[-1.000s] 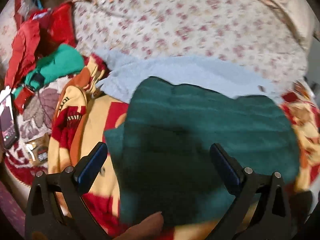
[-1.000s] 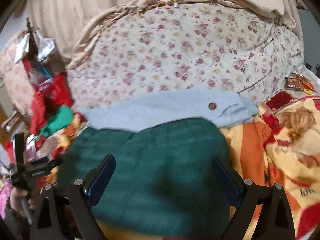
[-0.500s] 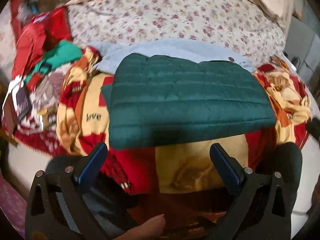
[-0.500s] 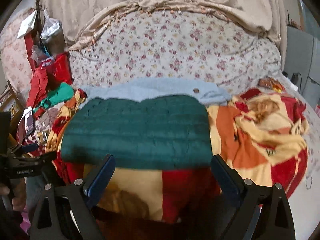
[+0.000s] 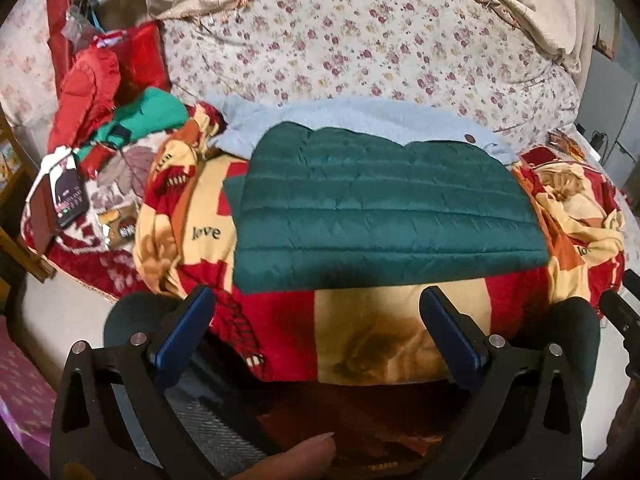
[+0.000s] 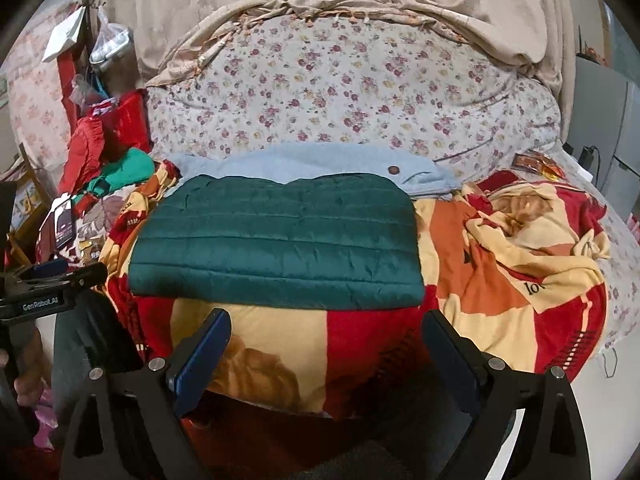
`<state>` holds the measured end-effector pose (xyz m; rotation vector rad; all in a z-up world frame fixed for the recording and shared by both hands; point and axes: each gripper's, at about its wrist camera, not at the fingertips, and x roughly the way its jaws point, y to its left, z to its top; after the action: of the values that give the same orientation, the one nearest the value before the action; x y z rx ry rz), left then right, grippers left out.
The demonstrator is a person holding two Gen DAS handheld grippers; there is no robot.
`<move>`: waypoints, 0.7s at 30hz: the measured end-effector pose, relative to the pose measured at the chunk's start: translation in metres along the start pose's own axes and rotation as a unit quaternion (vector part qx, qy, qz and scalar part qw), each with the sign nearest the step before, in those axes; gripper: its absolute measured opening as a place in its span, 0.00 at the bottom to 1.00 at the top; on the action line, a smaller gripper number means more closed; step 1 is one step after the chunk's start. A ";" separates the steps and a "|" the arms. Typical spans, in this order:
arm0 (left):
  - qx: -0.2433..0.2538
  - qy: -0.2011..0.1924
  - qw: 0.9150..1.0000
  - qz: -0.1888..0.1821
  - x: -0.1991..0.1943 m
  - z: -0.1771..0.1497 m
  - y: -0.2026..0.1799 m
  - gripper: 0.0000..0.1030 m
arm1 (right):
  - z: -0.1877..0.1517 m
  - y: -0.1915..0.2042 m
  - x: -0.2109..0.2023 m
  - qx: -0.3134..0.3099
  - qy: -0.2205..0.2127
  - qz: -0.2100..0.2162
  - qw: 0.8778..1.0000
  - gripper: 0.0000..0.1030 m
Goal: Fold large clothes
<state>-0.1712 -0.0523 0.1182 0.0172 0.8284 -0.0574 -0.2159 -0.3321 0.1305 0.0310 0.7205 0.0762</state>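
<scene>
Below the folded green jacket [image 5: 384, 208], both hand-held grippers [image 5: 316, 336] [image 6: 326, 352] hover, jaws spread.

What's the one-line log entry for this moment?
green jacket: folded, flat on blanket | left gripper: open, empty | right gripper: open, empty | blue garment: behind jacket

Green jacket [image 5: 384, 208]: quilted cloth, smooth with a slight sheen. Blanket [image 6: 500, 264] beneath — soft printed fleece, matt. Pale blue garment [image 6: 312, 162]: fuzzy, matt cloth. Floral cover [image 6: 340, 80]: thin printed cotton-like cloth. Left gripper [image 5: 316, 336] — matt black plastic frame, blue pads, bright metal pins.
</scene>
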 end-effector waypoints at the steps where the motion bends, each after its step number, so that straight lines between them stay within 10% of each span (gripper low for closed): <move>1: 0.002 -0.003 1.000 0.003 -0.001 0.000 -0.001 0.99 | 0.000 0.001 0.000 -0.001 -0.001 0.001 1.000 0.92; 21: 0.007 -0.012 1.000 -0.009 -0.003 0.000 -0.009 0.99 | -0.002 0.002 0.003 -0.003 0.001 0.005 1.000 0.92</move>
<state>-0.1739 -0.0610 0.1209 0.0233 0.8042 -0.0797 -0.2156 -0.3300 0.1269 0.0282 0.7226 0.0889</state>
